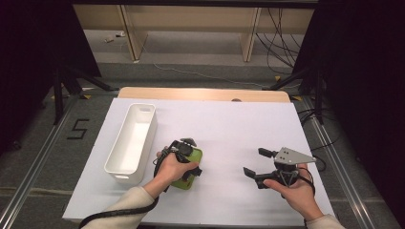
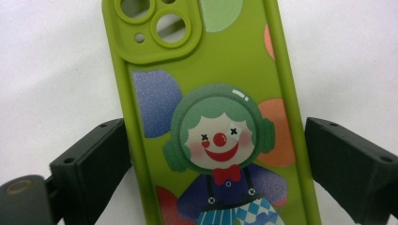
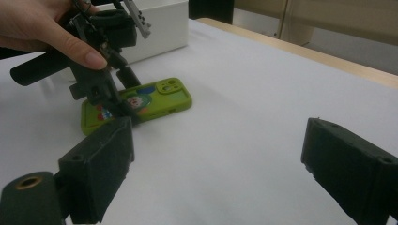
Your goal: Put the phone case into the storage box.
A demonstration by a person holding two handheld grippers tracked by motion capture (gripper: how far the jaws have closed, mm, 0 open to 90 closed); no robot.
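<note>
A green phone case [image 2: 220, 84] printed with a clown lies flat on the white table sheet [image 1: 229, 124], camera cut-outs facing away from me. My left gripper [image 2: 217, 136] is open and straddles the case, one black jaw close beside each long side. From above, the left gripper [image 1: 188, 164] covers most of the case [image 1: 183, 183]. The right gripper view shows the case [image 3: 162, 96] resting on the sheet under the left gripper [image 3: 119, 96]. My right gripper [image 1: 255, 161] is held open to the right of the case, nothing between its jaws [image 3: 218, 140].
A long white bin [image 1: 122, 174] stands empty at the left of the sheet, close to the left hand; its wall [image 3: 164, 28] rises behind the case. A wooden table edge [image 1: 205, 94] runs along the back. Stands and cables lie on the floor around the table.
</note>
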